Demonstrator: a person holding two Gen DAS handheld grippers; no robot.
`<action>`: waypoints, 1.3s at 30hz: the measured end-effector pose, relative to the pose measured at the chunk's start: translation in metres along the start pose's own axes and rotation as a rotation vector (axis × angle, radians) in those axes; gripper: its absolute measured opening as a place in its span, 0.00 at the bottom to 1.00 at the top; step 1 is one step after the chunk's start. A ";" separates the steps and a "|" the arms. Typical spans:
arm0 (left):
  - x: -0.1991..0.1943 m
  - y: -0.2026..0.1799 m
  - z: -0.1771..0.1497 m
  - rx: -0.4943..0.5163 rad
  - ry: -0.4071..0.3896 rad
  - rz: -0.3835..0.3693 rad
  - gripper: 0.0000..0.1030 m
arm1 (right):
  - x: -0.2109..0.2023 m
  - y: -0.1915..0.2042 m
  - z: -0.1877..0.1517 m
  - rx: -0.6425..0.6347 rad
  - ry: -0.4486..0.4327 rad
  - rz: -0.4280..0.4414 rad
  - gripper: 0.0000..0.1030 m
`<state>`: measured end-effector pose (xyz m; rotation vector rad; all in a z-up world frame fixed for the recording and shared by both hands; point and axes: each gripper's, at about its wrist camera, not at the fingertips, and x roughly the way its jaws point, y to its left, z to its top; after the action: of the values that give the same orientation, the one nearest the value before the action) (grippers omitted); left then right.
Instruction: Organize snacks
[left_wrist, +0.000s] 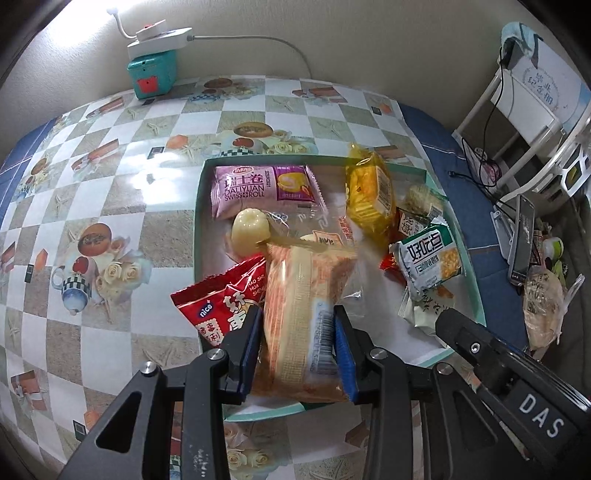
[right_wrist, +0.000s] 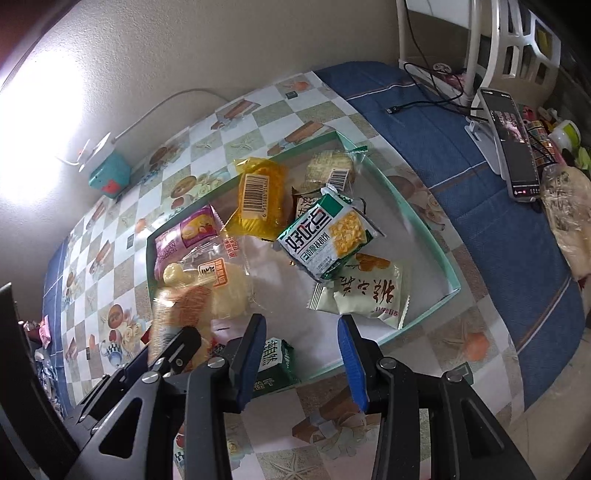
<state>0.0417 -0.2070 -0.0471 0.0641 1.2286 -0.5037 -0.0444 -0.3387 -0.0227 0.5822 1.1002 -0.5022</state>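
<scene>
A teal shallow tray (left_wrist: 201, 221) (right_wrist: 421, 225) on the checkered table holds several snack packs. My left gripper (left_wrist: 297, 332) is shut on an orange-striped cake pack (left_wrist: 306, 295) over the tray's near end; the pack looks blurred in the right wrist view (right_wrist: 184, 306). In the tray lie a pink Swiss roll pack (left_wrist: 258, 186), a yellow pack (left_wrist: 369, 192) (right_wrist: 260, 195), a green-white cracker pack (left_wrist: 430, 258) (right_wrist: 328, 236), a red pack (left_wrist: 218, 306) and a pale pack (right_wrist: 369, 291). My right gripper (right_wrist: 303, 343) is open and empty above the tray's near edge, with a green pack (right_wrist: 275, 363) under its left finger.
A teal box with a white power strip (left_wrist: 155, 62) stands at the table's far side by the wall. A blue cloth (right_wrist: 480, 192) covers the right side, with a phone on a stand (right_wrist: 509, 144), cables, a white rack (left_wrist: 524, 122) and a bagged item (right_wrist: 569, 218).
</scene>
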 end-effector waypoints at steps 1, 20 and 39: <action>0.001 0.000 0.000 -0.001 0.002 0.004 0.43 | 0.000 0.000 0.000 -0.001 0.000 -0.001 0.43; -0.022 0.022 0.007 -0.070 -0.029 0.027 0.70 | 0.003 -0.002 0.001 0.012 0.010 -0.009 0.47; -0.025 0.131 -0.007 -0.343 0.058 0.370 0.89 | 0.017 0.034 -0.012 -0.102 0.045 -0.027 0.86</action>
<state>0.0823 -0.0802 -0.0557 0.0132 1.3091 0.0330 -0.0244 -0.3073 -0.0362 0.4919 1.1707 -0.4556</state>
